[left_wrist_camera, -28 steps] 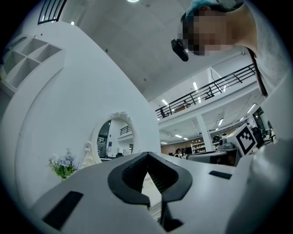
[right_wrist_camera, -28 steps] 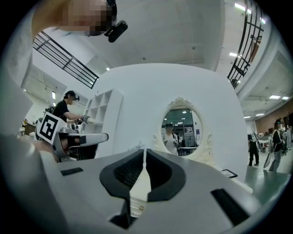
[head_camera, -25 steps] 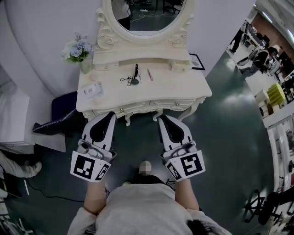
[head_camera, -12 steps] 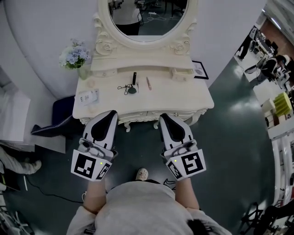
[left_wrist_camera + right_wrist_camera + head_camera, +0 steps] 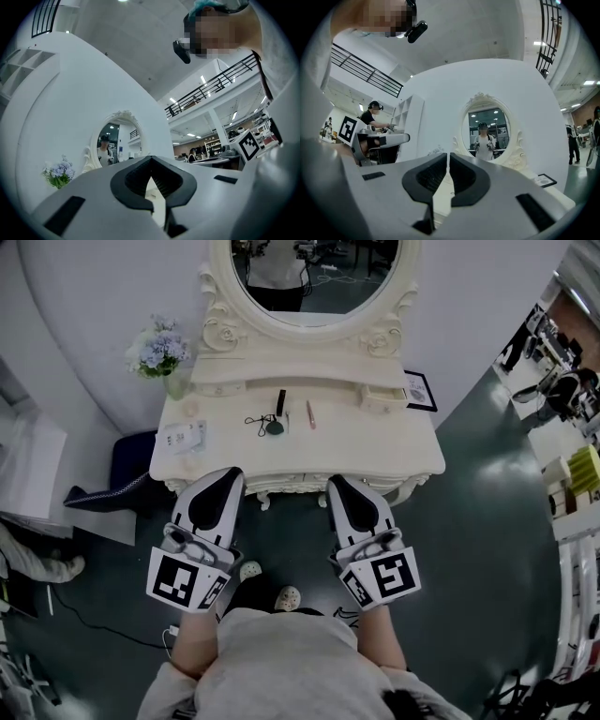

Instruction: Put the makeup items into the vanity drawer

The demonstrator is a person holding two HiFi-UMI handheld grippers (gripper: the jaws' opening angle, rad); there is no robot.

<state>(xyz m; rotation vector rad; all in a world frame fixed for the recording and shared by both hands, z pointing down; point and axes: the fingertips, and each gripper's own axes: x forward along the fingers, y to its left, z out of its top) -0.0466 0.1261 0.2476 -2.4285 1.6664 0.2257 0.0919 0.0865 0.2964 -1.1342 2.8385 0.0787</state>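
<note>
The left hand-held gripper (image 5: 225, 477) and right hand-held gripper (image 5: 338, 485) are low before the vanity, each with jaws together on nothing. Beyond them, on the cream surface (image 5: 375, 439), lie the makeup items: a black tube (image 5: 280, 401), a pink pencil (image 5: 309, 414) and a dark round piece (image 5: 273, 427), below the oval mirror (image 5: 314, 277)
</note>
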